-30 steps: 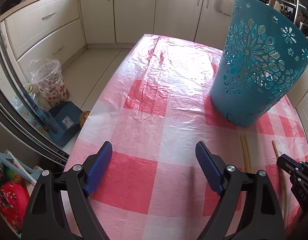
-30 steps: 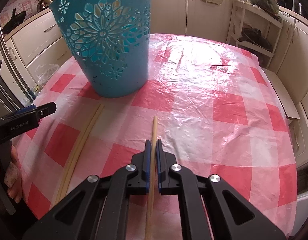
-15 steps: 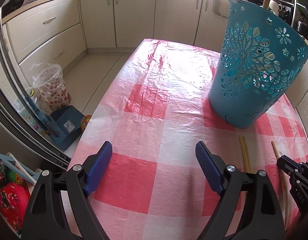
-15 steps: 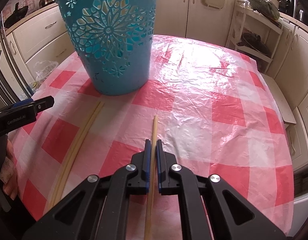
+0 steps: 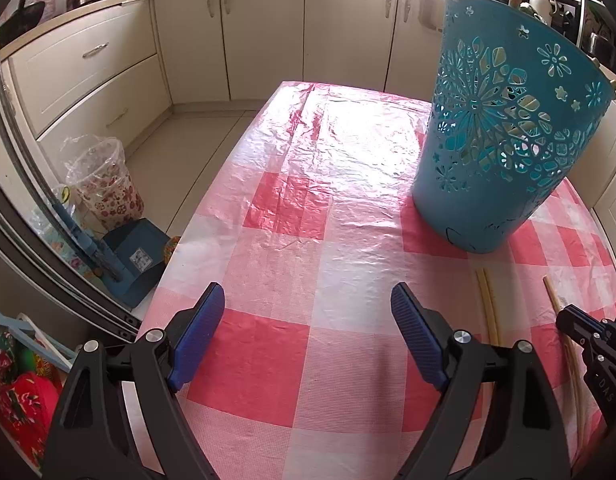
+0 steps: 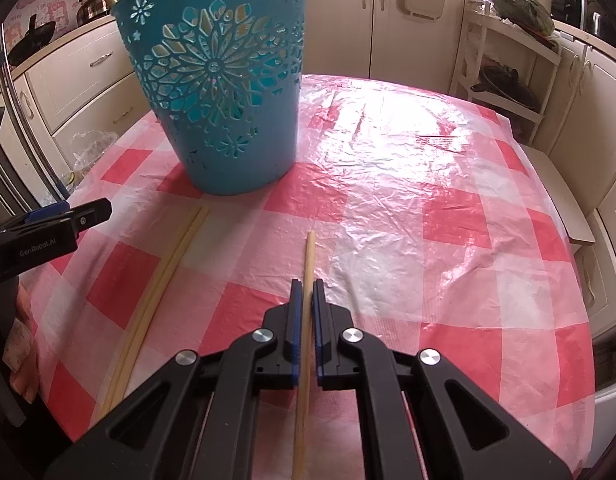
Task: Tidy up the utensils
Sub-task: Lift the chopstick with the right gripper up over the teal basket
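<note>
My right gripper (image 6: 307, 286) is shut on a single wooden chopstick (image 6: 309, 258) that points forward over the table. A pair of pale chopsticks (image 6: 164, 276) lies on the checked cloth to its left; the pair also shows in the left wrist view (image 5: 488, 304). A teal cut-out basket (image 6: 216, 92) stands upright beyond them; it also shows in the left wrist view (image 5: 504, 140). My left gripper (image 5: 308, 320) is open and empty above the cloth, left of the chopsticks. The right gripper's tip (image 5: 588, 332) shows at the right edge with the held chopstick (image 5: 552, 294).
The table (image 5: 308, 168) carries a red and white checked plastic cloth. Kitchen cabinets (image 5: 268, 32) run behind it. A floral bin (image 5: 108, 188) and a blue dustpan (image 5: 128, 256) stand on the floor at the left. A white rack (image 6: 508, 72) stands at the right.
Both grippers have risen and drawn back a little, so the basket looks farther and lower. The right gripper stays shut on the chopstick, lifting it off the cloth.
</note>
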The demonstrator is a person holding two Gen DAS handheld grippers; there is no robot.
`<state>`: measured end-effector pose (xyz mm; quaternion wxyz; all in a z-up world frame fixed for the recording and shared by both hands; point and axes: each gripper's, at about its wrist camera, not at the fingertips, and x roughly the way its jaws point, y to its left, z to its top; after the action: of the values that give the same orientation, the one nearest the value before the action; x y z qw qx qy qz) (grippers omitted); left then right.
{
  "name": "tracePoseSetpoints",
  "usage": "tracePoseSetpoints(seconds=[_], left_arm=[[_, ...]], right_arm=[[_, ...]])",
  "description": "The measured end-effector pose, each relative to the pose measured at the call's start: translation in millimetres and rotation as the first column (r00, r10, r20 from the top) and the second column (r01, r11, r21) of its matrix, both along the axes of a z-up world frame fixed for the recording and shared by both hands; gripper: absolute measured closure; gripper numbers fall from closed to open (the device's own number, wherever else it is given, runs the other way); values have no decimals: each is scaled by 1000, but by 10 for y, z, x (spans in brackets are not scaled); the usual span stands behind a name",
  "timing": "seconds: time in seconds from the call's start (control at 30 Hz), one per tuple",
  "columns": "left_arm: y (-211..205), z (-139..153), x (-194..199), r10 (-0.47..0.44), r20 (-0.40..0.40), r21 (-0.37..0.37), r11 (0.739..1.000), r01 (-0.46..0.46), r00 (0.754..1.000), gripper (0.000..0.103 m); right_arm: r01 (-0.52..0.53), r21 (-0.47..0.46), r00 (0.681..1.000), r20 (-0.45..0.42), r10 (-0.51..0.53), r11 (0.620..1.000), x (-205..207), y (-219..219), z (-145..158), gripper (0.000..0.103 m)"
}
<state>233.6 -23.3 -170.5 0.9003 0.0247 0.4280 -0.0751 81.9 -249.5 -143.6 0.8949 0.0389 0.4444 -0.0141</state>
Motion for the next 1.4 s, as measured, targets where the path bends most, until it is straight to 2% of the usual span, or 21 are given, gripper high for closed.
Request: tracePoseSetpoints(seconds=[0.1, 0.23, 0.5, 0.6, 0.83, 1.13, 1.4], left_arm=[[-14, 2, 1, -3, -1, 2, 1000, 3, 1000, 22], [-31, -6, 4, -6, -4, 8, 1000, 6, 1000, 22], [-52, 1, -3, -10, 3, 17, 1000, 10, 1000, 22], [-50, 3, -8, -13, 3, 17, 1000, 13, 1000, 22], [-57, 3, -7, -17, 2, 16, 1000, 17, 1000, 22], [-69, -6, 7, -25, -1, 20, 999, 25, 1000, 22], [-67, -23, 12, -25, -5, 19, 1000, 25, 1000, 22]], right_arm=[[14, 62, 1000, 9, -15, 998, -34, -63, 3, 97], [10, 69, 1000, 11, -11, 998, -41, -80, -4, 97], [-24, 5, 1000, -2, 24, 1000, -13, 0, 2, 96], [-18, 11, 1000, 6, 18, 1000, -32, -8, 0, 97], [14, 144, 999, 39, -20, 990, -108, -158, 58, 97], [-36, 291, 980, 197, -23, 956, -276, -211, 559, 97], [-117, 367, 939, 343, -17, 923, -231, -166, 1106, 97]])
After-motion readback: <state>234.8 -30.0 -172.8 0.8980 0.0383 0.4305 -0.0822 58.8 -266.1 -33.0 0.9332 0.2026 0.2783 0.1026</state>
